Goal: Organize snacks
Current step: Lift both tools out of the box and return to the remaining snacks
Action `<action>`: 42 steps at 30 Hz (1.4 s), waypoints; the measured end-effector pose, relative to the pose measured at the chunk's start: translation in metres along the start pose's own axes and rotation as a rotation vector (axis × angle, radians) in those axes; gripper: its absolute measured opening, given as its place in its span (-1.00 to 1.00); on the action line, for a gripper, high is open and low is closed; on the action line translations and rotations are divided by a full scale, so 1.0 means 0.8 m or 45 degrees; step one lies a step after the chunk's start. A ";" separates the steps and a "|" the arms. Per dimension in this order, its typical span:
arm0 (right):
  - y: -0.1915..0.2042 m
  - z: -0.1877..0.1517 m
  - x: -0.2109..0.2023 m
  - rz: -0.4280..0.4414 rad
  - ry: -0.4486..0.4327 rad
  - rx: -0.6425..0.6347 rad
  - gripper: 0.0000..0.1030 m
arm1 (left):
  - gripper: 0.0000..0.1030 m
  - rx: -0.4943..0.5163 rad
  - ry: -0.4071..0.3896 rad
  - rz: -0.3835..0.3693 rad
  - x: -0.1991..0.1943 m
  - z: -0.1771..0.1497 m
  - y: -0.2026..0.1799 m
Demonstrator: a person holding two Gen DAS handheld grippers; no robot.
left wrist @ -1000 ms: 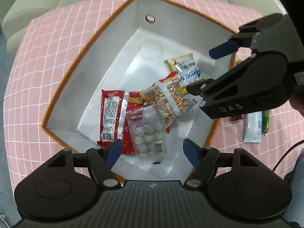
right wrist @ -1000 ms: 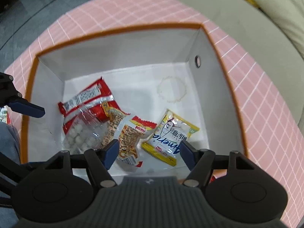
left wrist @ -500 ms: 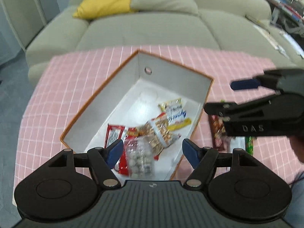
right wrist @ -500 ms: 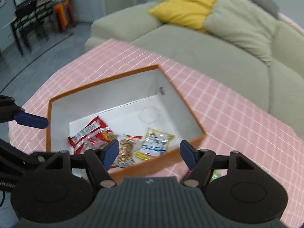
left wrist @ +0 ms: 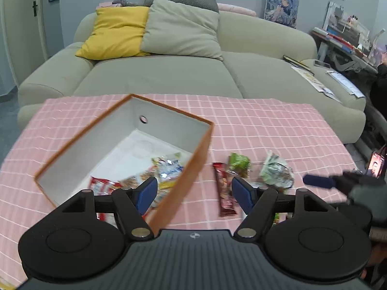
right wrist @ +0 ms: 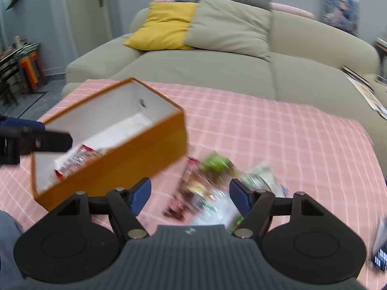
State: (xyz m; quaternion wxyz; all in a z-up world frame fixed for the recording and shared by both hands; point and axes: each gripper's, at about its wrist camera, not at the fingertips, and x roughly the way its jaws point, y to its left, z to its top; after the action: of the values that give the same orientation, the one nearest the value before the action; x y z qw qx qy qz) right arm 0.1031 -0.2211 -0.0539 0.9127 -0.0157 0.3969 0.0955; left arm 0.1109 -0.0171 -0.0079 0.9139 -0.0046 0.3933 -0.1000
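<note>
An orange box with a white inside stands on the pink checked tablecloth and holds several snack packets. It also shows in the right wrist view. To its right on the cloth lie a dark red bar, a green packet and a pale green-white packet. The same loose snacks show blurred in the right wrist view. My left gripper is open and empty, near the box's right wall. My right gripper is open and empty above the loose snacks.
A grey-green sofa with a yellow cushion and a grey cushion stands behind the table. The pink cloth is bare at the far right. A phone sits at the right edge. A desk with clutter is far right.
Both grippers have pulled back and up from inside the box and tilted towards level. The right gripper has swung right over the loose snacks. Both stay open.
</note>
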 end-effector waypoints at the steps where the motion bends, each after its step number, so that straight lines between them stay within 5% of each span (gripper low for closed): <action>1: -0.003 -0.011 -0.001 -0.018 0.000 0.007 0.35 | 0.60 -0.009 0.000 -0.007 0.004 -0.006 -0.003; 12: -0.048 -0.096 -0.010 -0.193 -0.007 0.121 0.39 | 0.60 -0.046 0.057 -0.090 0.039 -0.062 -0.038; 22: -0.072 -0.112 0.014 -0.246 0.048 0.142 0.38 | 0.60 -0.043 0.144 -0.105 0.077 -0.070 -0.060; 42: -0.084 -0.096 0.074 -0.106 0.140 0.183 0.15 | 0.51 -0.027 0.272 -0.081 0.142 -0.065 -0.081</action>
State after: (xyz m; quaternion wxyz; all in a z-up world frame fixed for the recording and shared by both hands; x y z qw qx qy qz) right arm 0.1000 -0.2853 -0.1528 0.8915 0.0282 0.4512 0.0278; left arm 0.1378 -0.0978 -0.1196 0.8630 -0.0160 0.4893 -0.1246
